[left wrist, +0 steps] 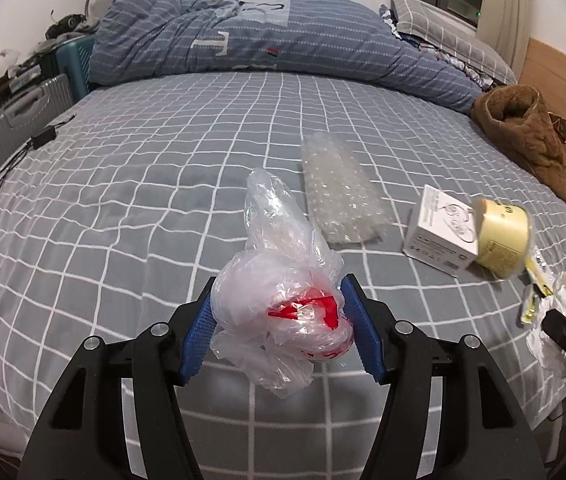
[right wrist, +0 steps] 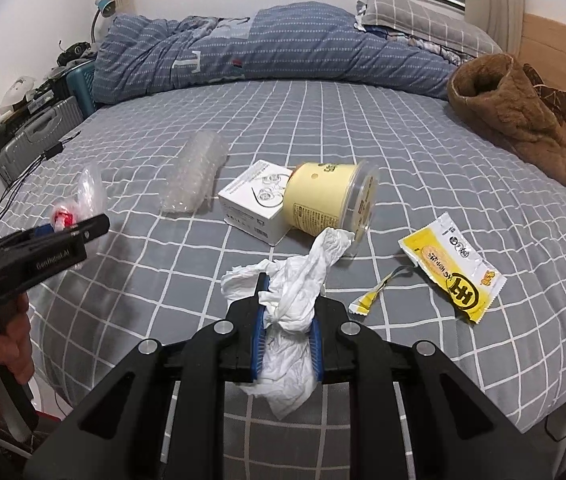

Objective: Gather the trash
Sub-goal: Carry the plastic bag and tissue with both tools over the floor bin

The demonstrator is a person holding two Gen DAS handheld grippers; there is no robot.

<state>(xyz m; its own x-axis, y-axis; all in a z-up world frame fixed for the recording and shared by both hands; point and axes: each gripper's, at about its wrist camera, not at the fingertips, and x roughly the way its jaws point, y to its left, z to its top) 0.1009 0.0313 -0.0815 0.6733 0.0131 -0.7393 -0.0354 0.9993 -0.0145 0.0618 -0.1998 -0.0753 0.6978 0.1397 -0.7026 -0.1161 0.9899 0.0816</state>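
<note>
Left gripper (left wrist: 279, 320) clamped on crumpled plastic bag (left wrist: 283, 304), right gripper (right wrist: 286, 336) pinching white tissue (right wrist: 299, 300); both held above the bed (right wrist: 363, 120). Cup (right wrist: 327, 200), box (right wrist: 255, 208), wrapper (right wrist: 451, 268) lie on it.

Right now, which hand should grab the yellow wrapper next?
Probably the right gripper: the yellow wrapper lies on its side of the bed. But it is shut on the tissue, and the left gripper holds the plastic bag.
</note>
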